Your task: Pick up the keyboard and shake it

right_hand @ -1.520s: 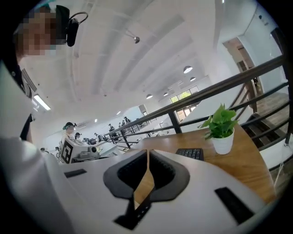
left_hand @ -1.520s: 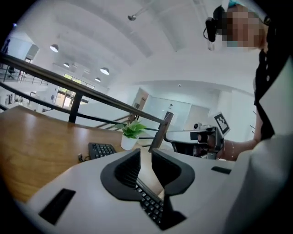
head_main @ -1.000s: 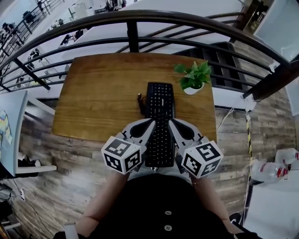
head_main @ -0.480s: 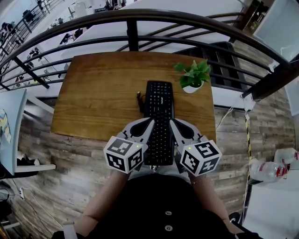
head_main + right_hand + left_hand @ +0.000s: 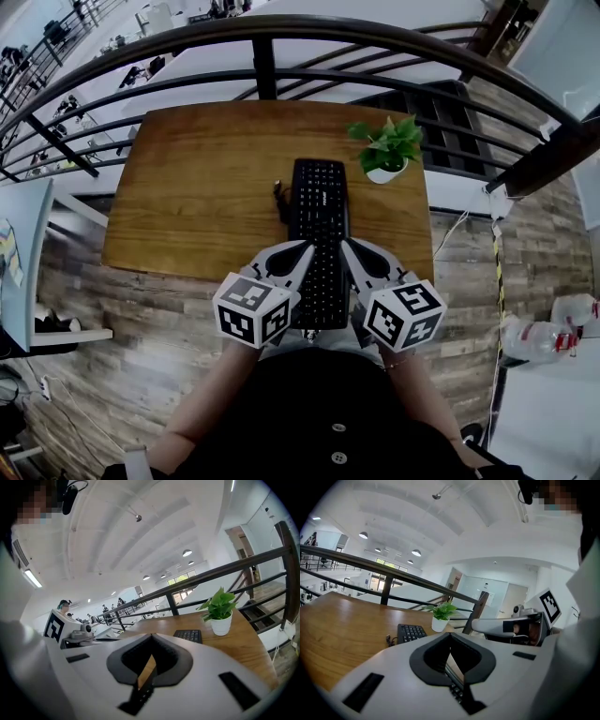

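A black keyboard (image 5: 321, 202) lies lengthwise on the wooden table (image 5: 206, 187), its near end sticking out past the table's front edge towards me. My left gripper (image 5: 306, 247) sits at its left side and my right gripper (image 5: 345, 246) at its right side, tips pointing inward over the key rows. Both stand with jaws closed together. In the left gripper view the closed tips (image 5: 450, 634) show wood and keys through the gap behind them; the keyboard's far end (image 5: 410, 632) rests on the table. The right gripper view (image 5: 151, 637) shows the same. Nothing is visibly clamped.
A small potted plant (image 5: 386, 155) in a white pot stands just right of the keyboard's far end. A dark cable (image 5: 279, 199) curls at the keyboard's left. A dark metal railing (image 5: 262, 56) runs behind the table, with a drop beyond it.
The left gripper's marker cube has edged slightly right. The whole scene has shifted a little upward in the head view. Keyboard and jaws look the same.
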{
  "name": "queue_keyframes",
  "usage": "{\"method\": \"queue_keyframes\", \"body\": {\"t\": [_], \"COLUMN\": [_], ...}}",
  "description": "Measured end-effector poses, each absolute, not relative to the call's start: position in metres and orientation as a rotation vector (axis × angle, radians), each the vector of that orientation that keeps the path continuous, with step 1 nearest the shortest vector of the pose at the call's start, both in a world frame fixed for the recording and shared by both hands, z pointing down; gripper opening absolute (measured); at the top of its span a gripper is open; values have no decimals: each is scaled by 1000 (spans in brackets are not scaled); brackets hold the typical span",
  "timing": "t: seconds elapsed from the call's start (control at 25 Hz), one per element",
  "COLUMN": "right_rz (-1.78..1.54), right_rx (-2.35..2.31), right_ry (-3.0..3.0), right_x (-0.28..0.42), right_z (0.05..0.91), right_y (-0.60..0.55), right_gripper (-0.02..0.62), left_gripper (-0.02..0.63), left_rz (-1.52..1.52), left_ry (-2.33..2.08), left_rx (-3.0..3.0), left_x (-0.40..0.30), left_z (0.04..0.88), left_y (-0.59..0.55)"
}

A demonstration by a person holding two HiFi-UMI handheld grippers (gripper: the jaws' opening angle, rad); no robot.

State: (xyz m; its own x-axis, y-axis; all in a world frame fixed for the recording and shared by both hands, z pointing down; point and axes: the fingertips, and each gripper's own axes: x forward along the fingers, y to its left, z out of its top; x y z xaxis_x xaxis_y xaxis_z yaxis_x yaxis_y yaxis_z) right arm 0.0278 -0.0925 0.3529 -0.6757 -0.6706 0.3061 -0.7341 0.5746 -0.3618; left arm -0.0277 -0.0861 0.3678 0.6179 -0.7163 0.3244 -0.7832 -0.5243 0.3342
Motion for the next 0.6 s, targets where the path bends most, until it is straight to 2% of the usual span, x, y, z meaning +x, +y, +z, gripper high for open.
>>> {"method": "queue_keyframes", "body": {"t": [0.6], "right_rz": [696], "right_rx": [1178], "right_ry": [-2623], "right_x": [34], "right_z": [366], "right_y": [-90], "right_gripper": [26], "left_gripper": [17], "left_rz": [277], "left_ry": [-1194], "left_rx": [2376], "left_x": [-26], "left_z": [385], "left_y": [-86]}}
